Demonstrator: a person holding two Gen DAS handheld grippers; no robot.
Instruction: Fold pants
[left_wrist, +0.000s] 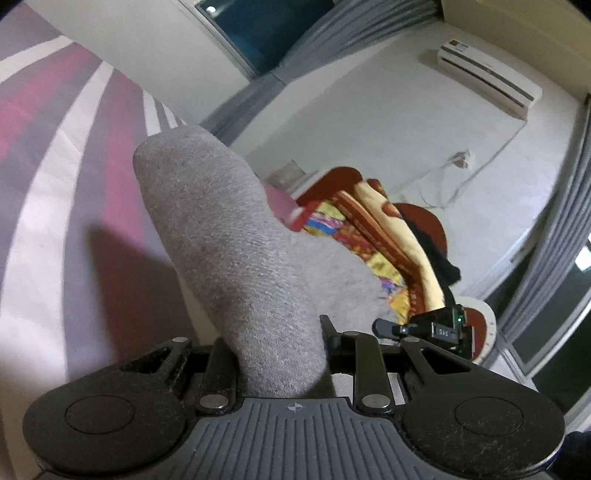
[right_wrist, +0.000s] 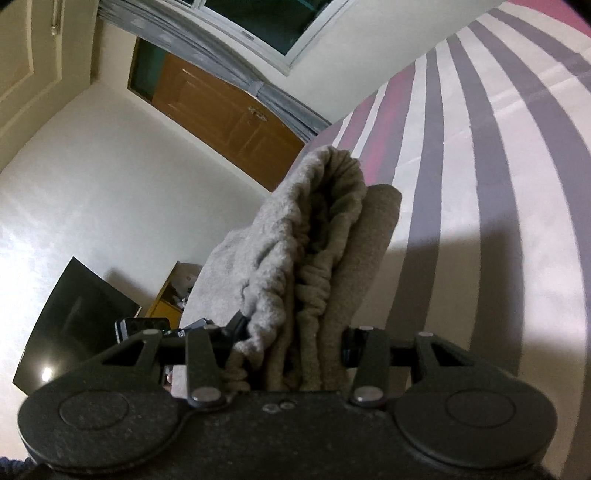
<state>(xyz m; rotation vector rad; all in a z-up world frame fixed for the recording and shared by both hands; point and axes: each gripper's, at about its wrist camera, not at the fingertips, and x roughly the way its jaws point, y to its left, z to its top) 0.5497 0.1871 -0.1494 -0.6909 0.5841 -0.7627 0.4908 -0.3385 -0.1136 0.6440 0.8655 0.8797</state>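
Note:
The grey knit pants (left_wrist: 229, 251) fill the middle of the left wrist view. My left gripper (left_wrist: 280, 354) is shut on a smooth folded edge of them and holds it raised over the striped bed sheet (left_wrist: 66, 155). In the right wrist view my right gripper (right_wrist: 291, 350) is shut on the bunched elastic waistband of the pants (right_wrist: 314, 251), with several layers pressed between the jaws. The fingertips of both grippers are hidden by the fabric. The right gripper's black body also shows in the left wrist view (left_wrist: 432, 328).
The bed sheet (right_wrist: 480, 184) has pink, grey and white stripes. A colourful folded blanket (left_wrist: 369, 236) lies at the bed's far end. White walls, grey curtains (left_wrist: 554, 236), an air conditioner (left_wrist: 487, 77), a wooden door (right_wrist: 225, 118) and a dark screen (right_wrist: 77, 317) surround the bed.

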